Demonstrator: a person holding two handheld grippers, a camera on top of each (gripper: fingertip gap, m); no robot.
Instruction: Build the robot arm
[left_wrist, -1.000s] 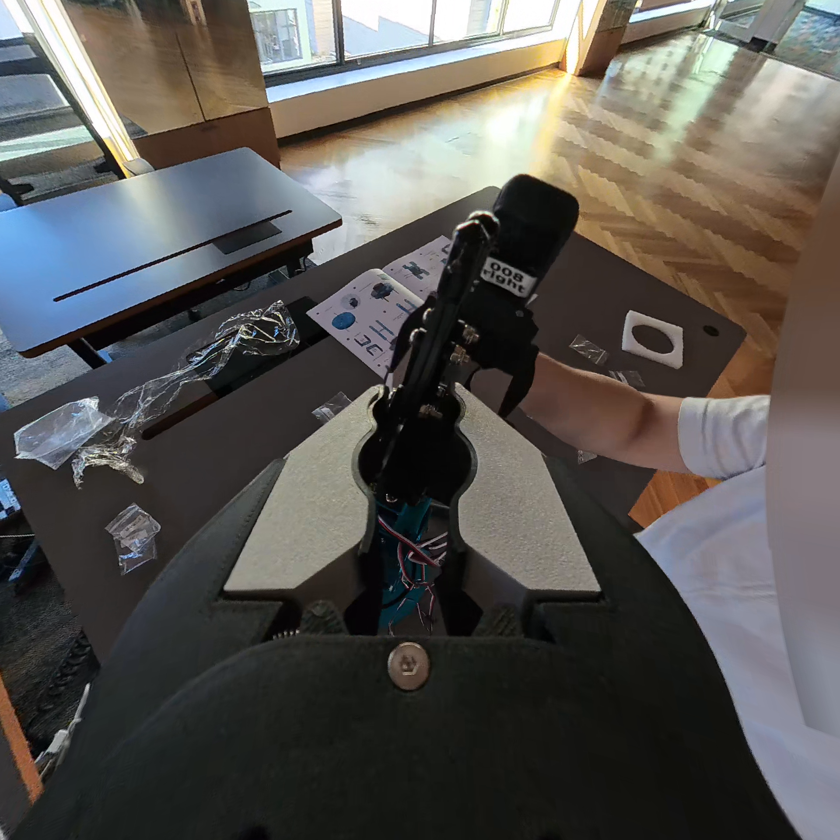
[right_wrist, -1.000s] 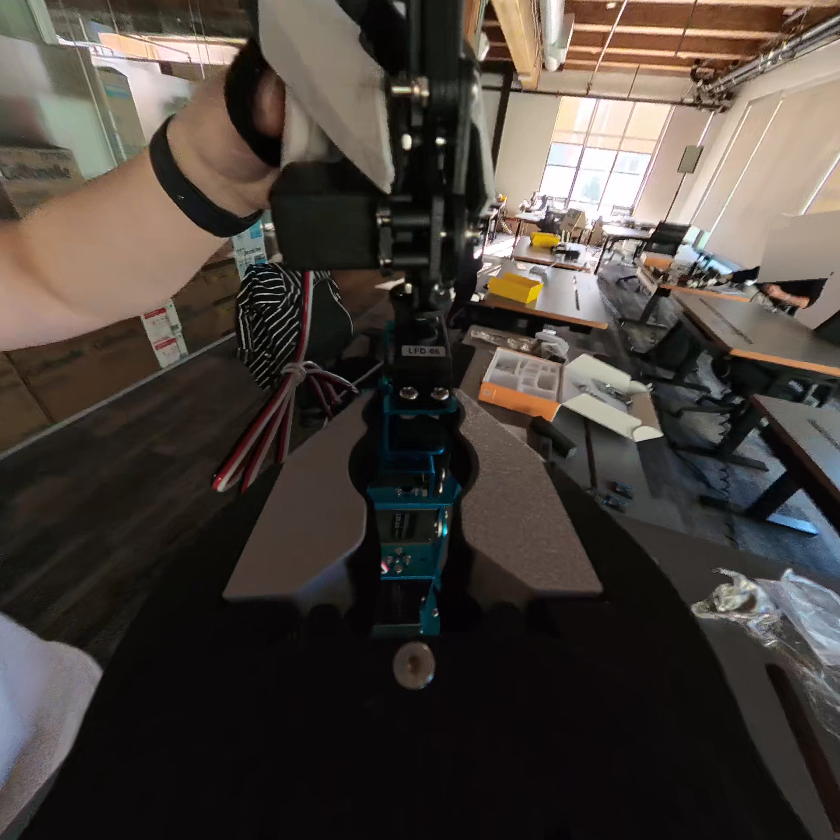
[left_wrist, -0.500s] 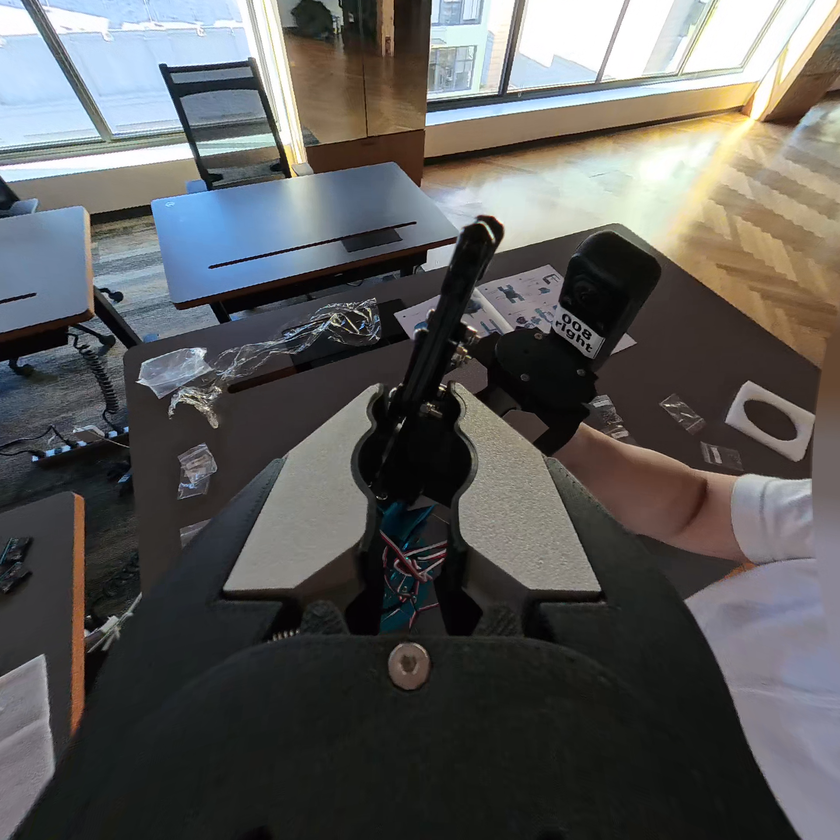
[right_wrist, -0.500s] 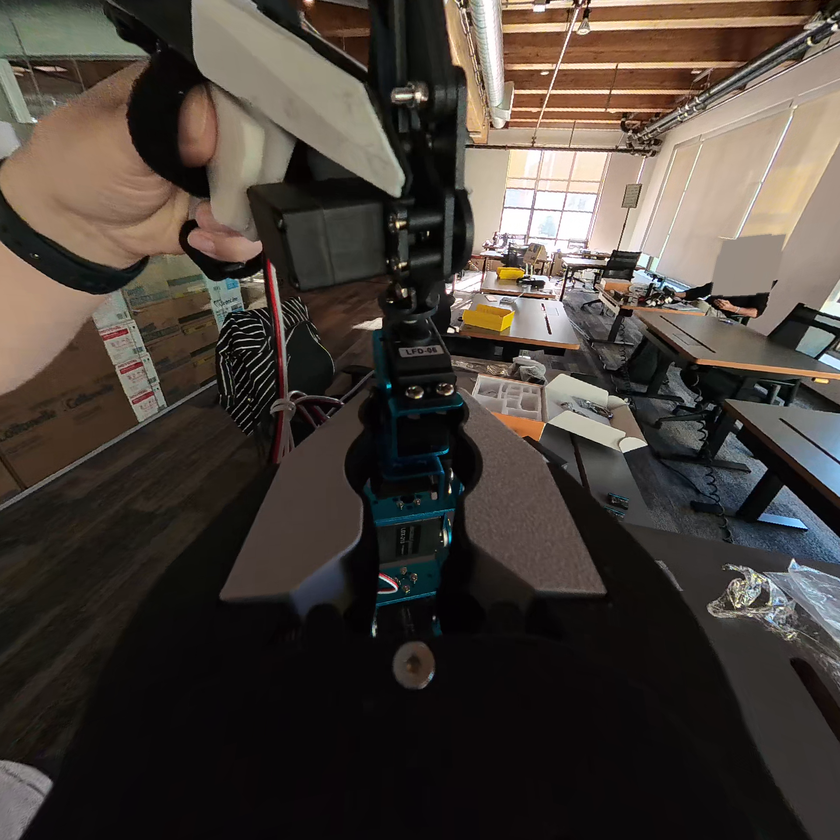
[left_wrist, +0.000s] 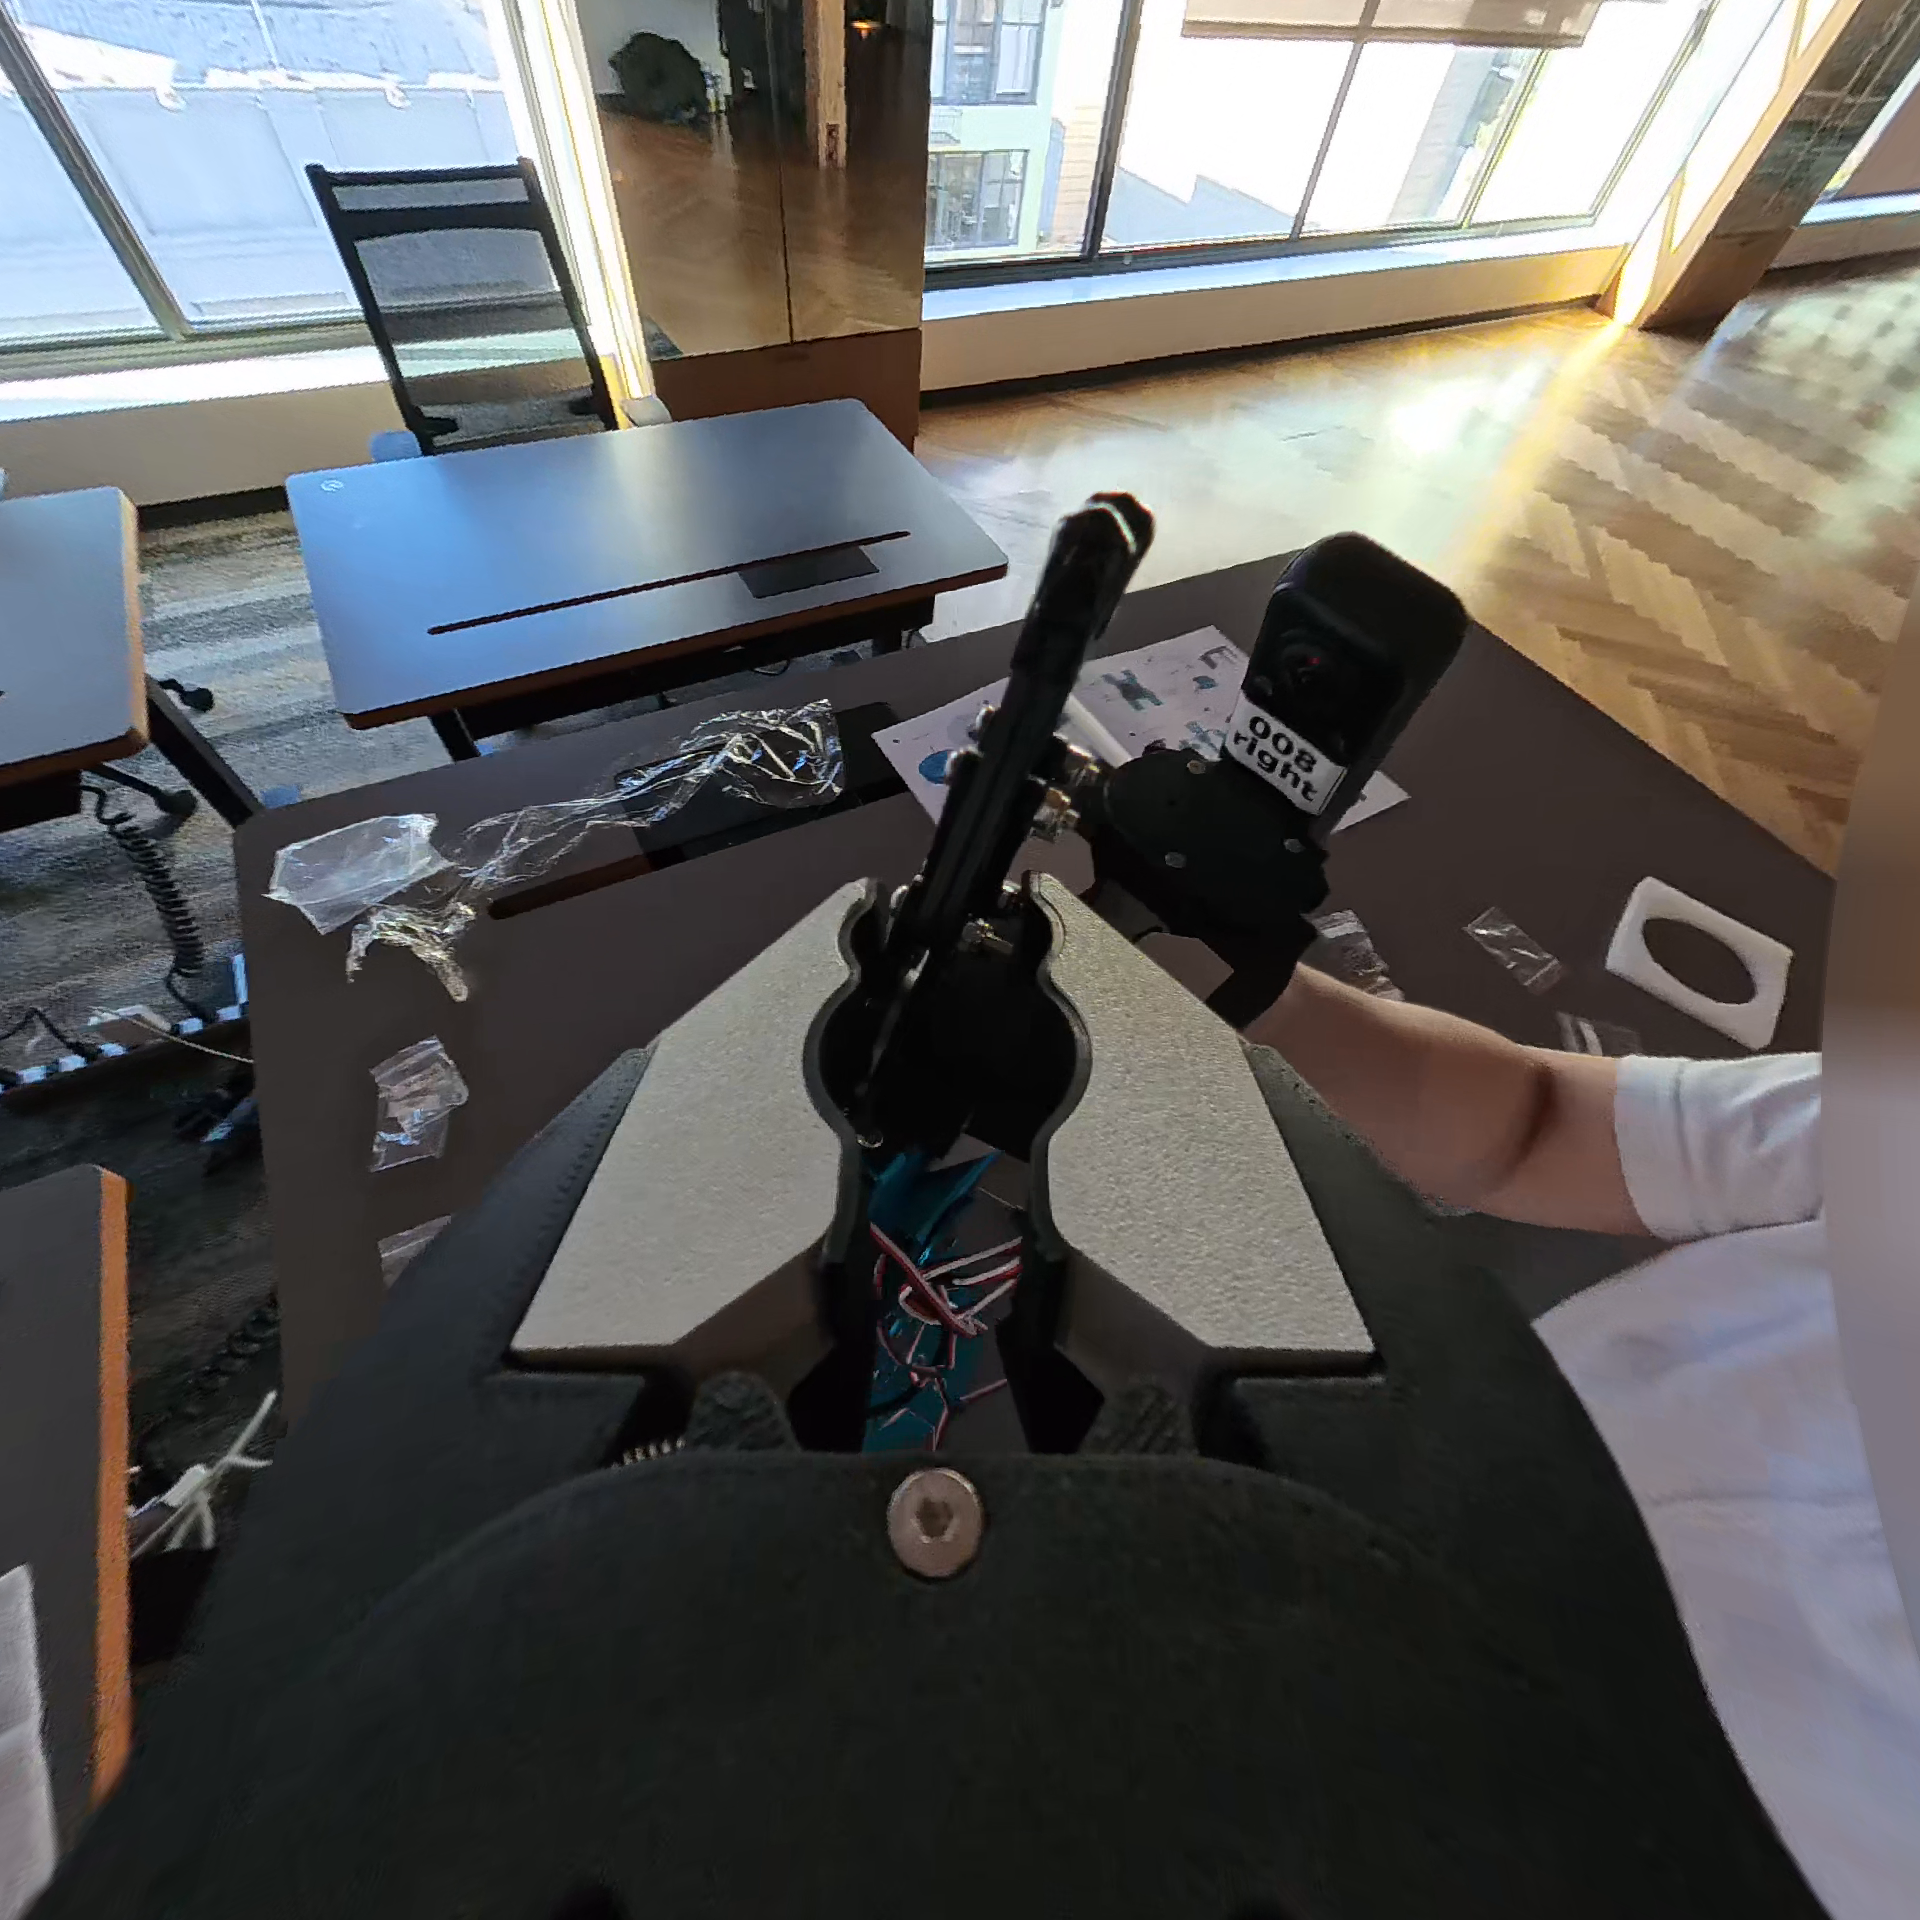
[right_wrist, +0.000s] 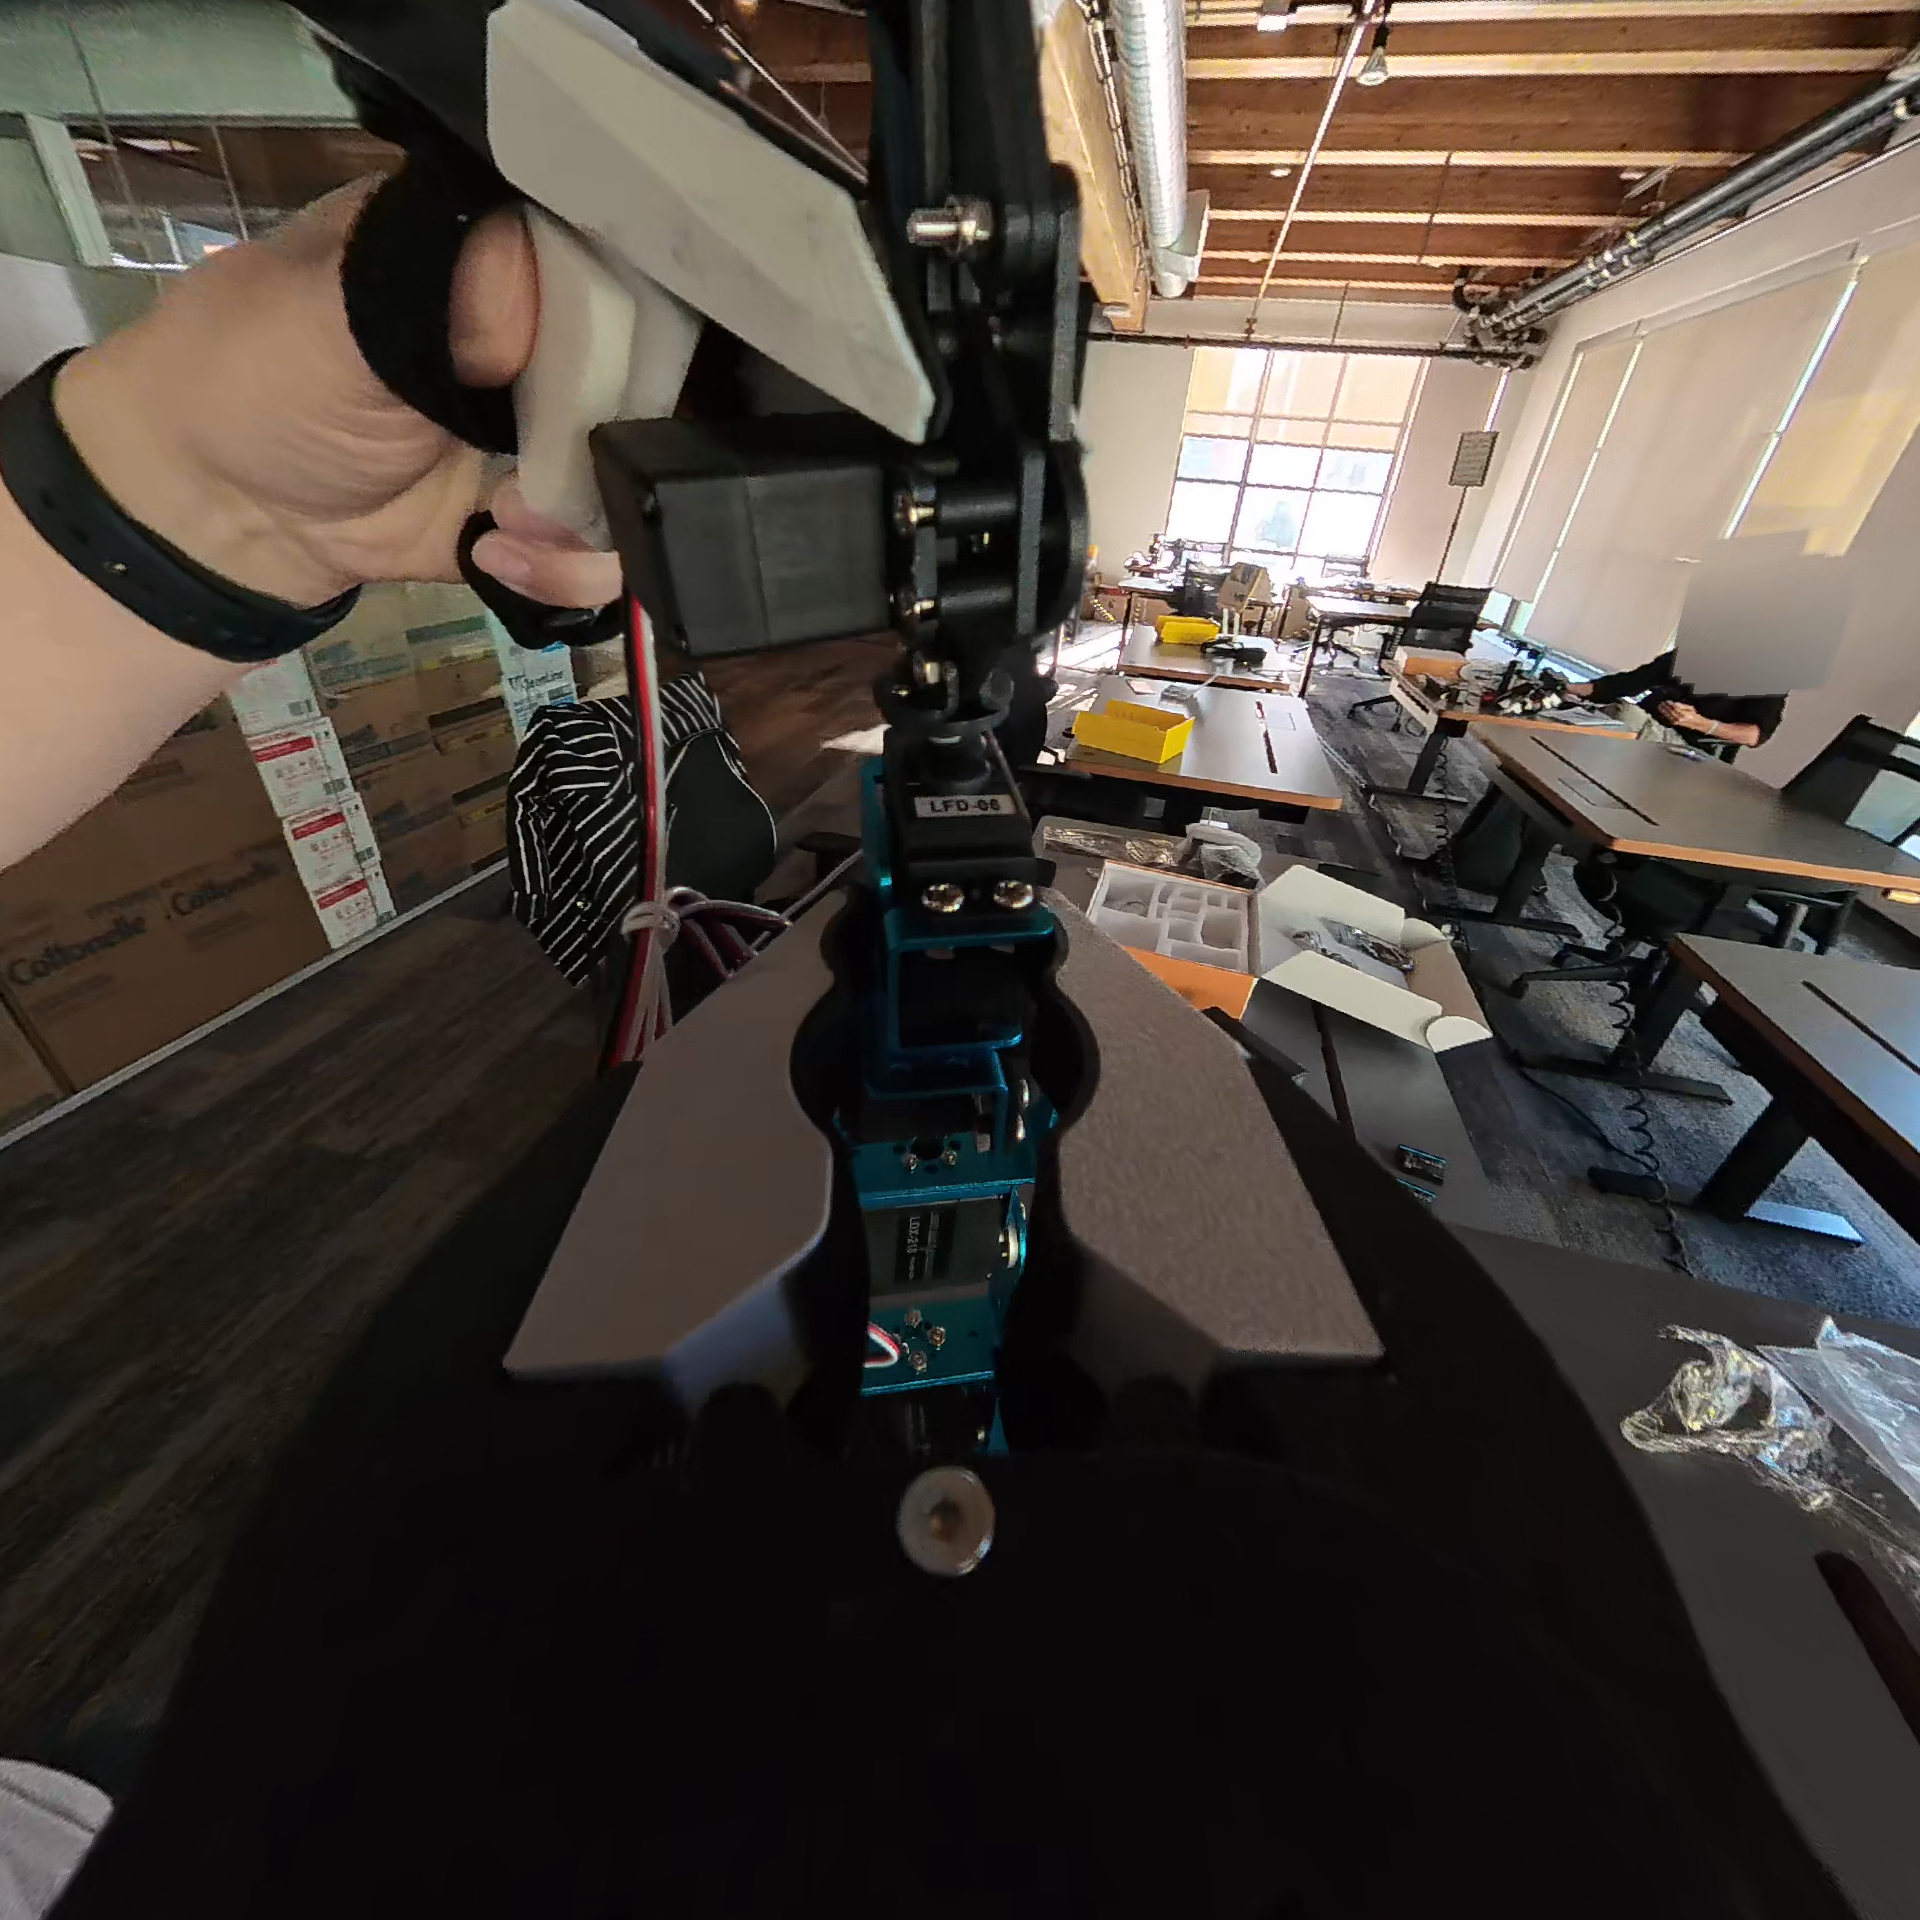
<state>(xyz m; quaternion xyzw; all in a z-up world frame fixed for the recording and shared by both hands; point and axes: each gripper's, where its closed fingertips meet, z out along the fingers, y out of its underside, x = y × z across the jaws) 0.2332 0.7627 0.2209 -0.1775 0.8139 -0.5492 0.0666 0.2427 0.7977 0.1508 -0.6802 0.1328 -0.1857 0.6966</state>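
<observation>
Both grippers hold one small robot arm kit in the air above a dark table (left_wrist: 644, 997). My left gripper (left_wrist: 951, 935) is shut on its black claw end (left_wrist: 1039, 707), which sticks up beyond the fingertips. Blue brackets and red-white wires (left_wrist: 925, 1299) show between the pads. My right gripper (right_wrist: 948, 935) is shut on the blue bracket and servo section (right_wrist: 940, 1195). The left gripper's white pad (right_wrist: 707, 208) and a person's hand (right_wrist: 301, 447) sit above it, by a black servo (right_wrist: 769, 561). The right gripper's camera (left_wrist: 1340, 675) shows right of the claw.
On the table lie crumpled clear plastic bags (left_wrist: 665, 790), an instruction sheet (left_wrist: 1153, 686), a white foam frame (left_wrist: 1704, 977) and small bags (left_wrist: 416, 1101). Farther off are an open box with a foam insert (right_wrist: 1174, 914), a yellow bin (right_wrist: 1132, 727), desks, a chair and a seated person. The gap from one gripper's tips to the other's is roughly 8 centimetres.
The left view has swung so the right gripper's camera now sits right of the claw instead of behind it. In the right view the left gripper and hand have come closer and loom larger.
</observation>
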